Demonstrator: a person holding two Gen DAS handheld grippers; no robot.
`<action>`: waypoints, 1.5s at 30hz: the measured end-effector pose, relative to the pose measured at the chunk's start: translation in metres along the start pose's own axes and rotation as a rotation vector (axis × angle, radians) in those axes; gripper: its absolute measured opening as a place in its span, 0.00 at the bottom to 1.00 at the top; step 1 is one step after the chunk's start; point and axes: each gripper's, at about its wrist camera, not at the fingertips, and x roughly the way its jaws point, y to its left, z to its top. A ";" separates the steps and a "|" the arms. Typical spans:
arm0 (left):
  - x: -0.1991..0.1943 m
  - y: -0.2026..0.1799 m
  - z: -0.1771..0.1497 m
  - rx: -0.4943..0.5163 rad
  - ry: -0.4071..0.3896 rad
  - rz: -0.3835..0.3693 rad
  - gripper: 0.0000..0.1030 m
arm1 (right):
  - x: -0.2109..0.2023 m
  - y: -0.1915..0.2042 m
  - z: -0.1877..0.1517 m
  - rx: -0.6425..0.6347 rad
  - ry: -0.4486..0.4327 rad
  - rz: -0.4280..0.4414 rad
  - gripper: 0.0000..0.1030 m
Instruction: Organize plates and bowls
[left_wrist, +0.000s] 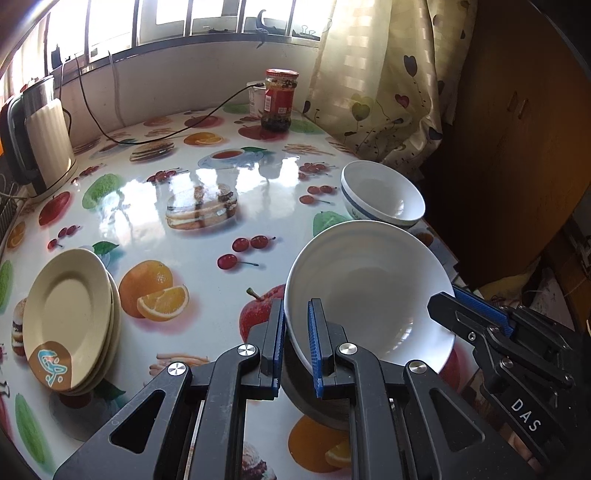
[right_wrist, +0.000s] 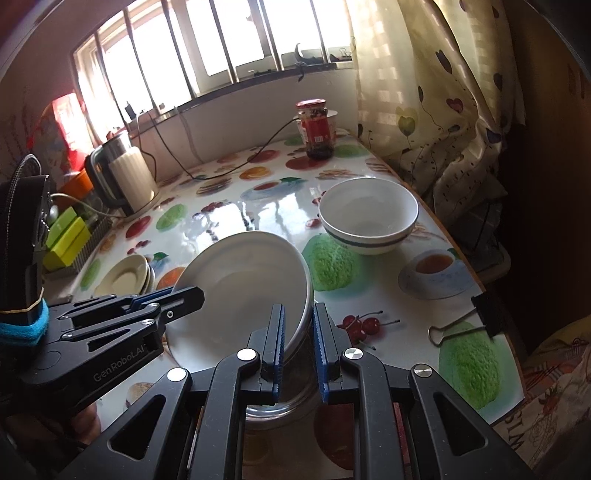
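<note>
A large white bowl (left_wrist: 369, 291) is held tilted above the fruit-print table (left_wrist: 207, 229). My left gripper (left_wrist: 297, 339) is shut on its near-left rim. My right gripper (right_wrist: 299, 339) is shut on its opposite rim; the bowl also shows in the right wrist view (right_wrist: 240, 288). The right gripper shows in the left wrist view (left_wrist: 476, 314), and the left gripper in the right wrist view (right_wrist: 173, 299). A smaller white bowl with a blue band (left_wrist: 382, 195) (right_wrist: 367, 216) stands behind it. A stack of cream plates (left_wrist: 70, 317) (right_wrist: 127, 275) lies at the left.
A red-lidded jar (left_wrist: 277, 99) and a white cup stand at the table's far edge. An electric kettle (left_wrist: 40, 136) with a black cable stands at the far left. A curtain (left_wrist: 388, 85) hangs at the right. A binder clip (right_wrist: 465, 321) lies on the table's right edge.
</note>
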 end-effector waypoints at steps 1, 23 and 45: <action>0.001 -0.001 -0.001 0.001 0.007 -0.002 0.12 | 0.001 -0.001 -0.002 0.004 0.005 -0.002 0.15; 0.008 -0.005 -0.007 0.010 0.038 0.016 0.12 | 0.009 -0.009 -0.016 0.033 0.042 0.002 0.15; 0.010 -0.009 -0.005 0.019 0.038 0.002 0.13 | 0.011 -0.012 -0.016 0.056 0.043 0.005 0.18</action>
